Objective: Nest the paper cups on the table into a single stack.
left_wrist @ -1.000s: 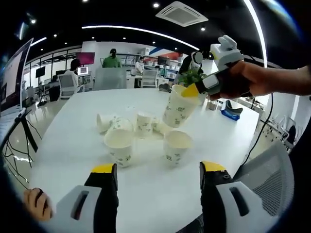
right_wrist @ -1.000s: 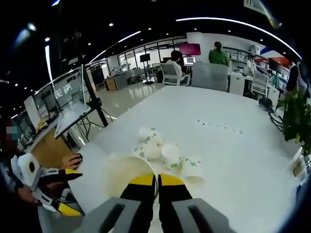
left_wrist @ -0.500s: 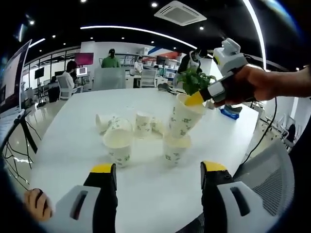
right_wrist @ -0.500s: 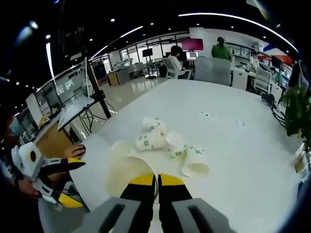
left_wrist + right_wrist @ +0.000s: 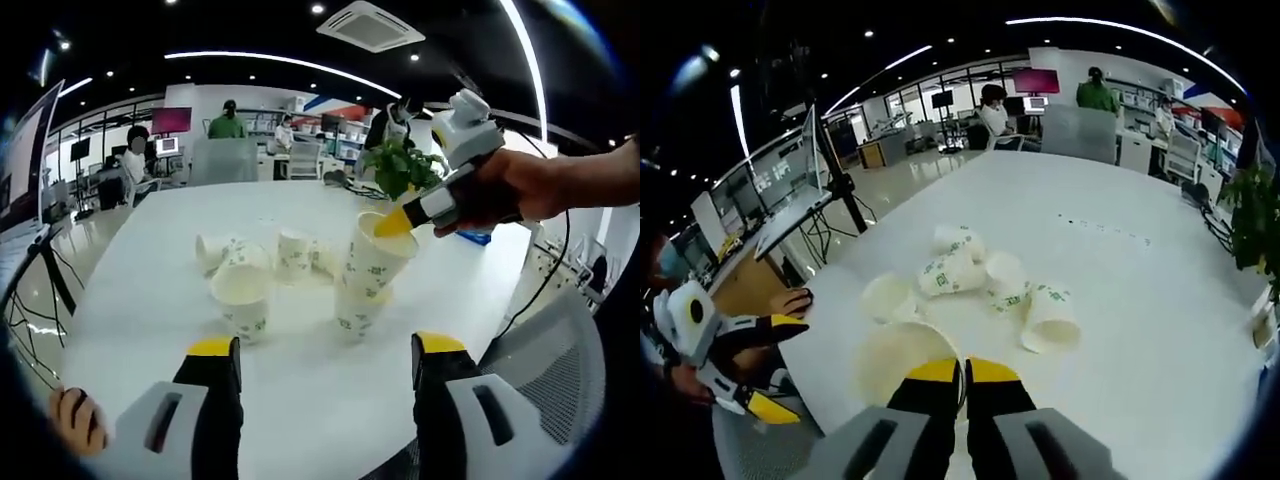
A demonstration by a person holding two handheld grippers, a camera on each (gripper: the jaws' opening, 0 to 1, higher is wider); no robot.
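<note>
Left gripper view: right gripper (image 5: 392,221) pinches a paper cup (image 5: 374,262) by its rim, seated in an upright cup (image 5: 352,312) on the white table (image 5: 150,260). Left gripper (image 5: 327,349) gapes empty nearby. Office beyond.

An open-plan office: beyond the white table (image 5: 150,270) stand desks with monitors (image 5: 171,146) and chairs (image 5: 137,176), people working, and a ceiling vent (image 5: 371,25) overhead.

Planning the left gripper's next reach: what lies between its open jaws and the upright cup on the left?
In the left gripper view, just bare white table lies between the left hand-held gripper and the upright cup.
</note>
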